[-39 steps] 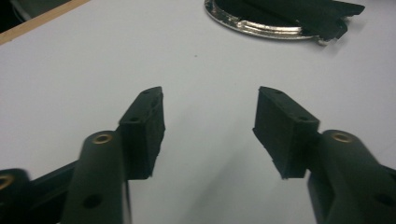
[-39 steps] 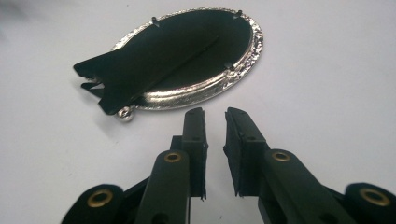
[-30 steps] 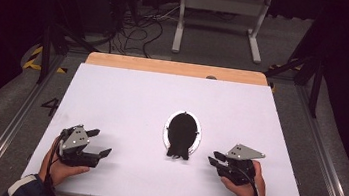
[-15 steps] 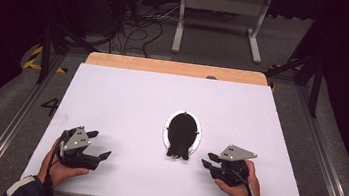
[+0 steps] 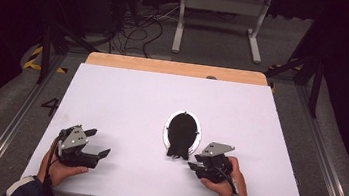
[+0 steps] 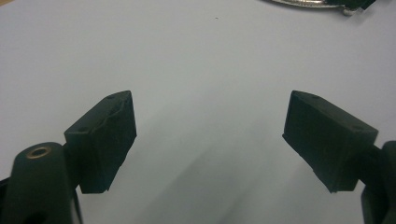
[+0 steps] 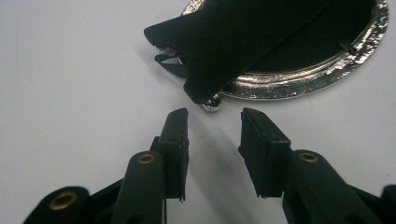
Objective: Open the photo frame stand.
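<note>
Your right gripper (image 7: 212, 122) sat just short of the black purse (image 7: 261, 32), its fingers (image 7: 175, 144) a narrow gap apart and holding nothing, the clasp ball (image 7: 211, 103) just ahead of them. The purse lay near the middle of the white tabletop (image 5: 126, 107). Your left gripper (image 5: 99, 144) rested well apart from it, fingers (image 6: 105, 140) spread wide and empty.

At frame centre a black cloth (image 5: 179, 138) lies on a shiny silver oval frame (image 5: 197, 137). The counter (image 5: 126, 102) is plain white with a pale wood strip (image 5: 176, 68) along its upper edge. Both grippers are black with grey top plates.
</note>
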A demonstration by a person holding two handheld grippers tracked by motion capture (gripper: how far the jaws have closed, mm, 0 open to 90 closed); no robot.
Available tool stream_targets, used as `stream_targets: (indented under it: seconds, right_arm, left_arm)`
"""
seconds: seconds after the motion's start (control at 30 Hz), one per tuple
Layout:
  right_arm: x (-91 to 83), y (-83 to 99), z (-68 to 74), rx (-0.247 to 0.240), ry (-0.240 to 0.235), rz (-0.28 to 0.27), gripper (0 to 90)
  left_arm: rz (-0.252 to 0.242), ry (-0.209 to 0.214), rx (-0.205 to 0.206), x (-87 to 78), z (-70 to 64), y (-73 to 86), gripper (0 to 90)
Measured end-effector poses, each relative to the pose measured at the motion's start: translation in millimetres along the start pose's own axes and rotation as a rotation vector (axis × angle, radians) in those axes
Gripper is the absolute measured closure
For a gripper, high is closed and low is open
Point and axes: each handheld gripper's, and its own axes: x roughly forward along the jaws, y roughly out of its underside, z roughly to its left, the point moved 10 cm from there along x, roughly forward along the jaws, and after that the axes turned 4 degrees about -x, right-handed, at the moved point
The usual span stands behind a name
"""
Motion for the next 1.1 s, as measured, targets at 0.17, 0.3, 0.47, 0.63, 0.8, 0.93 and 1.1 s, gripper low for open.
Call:
stream_targets:
  seconds: [0.17,0.3,0.47,0.63,0.8,0.93,1.1]
  right_arm:
    - [5.8,-2.3,1.8,0.002,-0.005,0.017,63.7]
    - [8.9,-3.2,2.3,0.002,-0.006,0.026,64.8]
    - [10.6,-5.1,0.3,0.006,-0.012,0.026,66.3]
    - [12.4,-7.0,1.1,0.022,-0.031,0.008,66.8]
    - [13.3,-8.1,2.1,0.058,-0.064,-0.014,69.4]
    - [12.3,-7.2,1.7,0.097,-0.090,-0.027,69.8]
    - [13.0,-8.2,0.6,0.136,-0.112,-0.046,68.9]
  left_arm:
    - [0.017,0.008,0.009,3.6,-2.3,1.5,17.3]
    - [0.024,0.013,0.015,4.7,-3.5,2.4,17.2]
    - [0.031,0.020,0.011,5.8,-4.0,3.3,17.0]
    - [0.033,0.024,0.015,5.9,-4.9,3.5,17.0]
    - [0.036,0.026,0.012,6.4,-5.5,3.7,16.9]
    - [0.040,0.027,0.016,6.6,-6.9,4.0,16.9]
    - [0.047,0.032,0.017,8.2,-8.2,4.4,16.8]
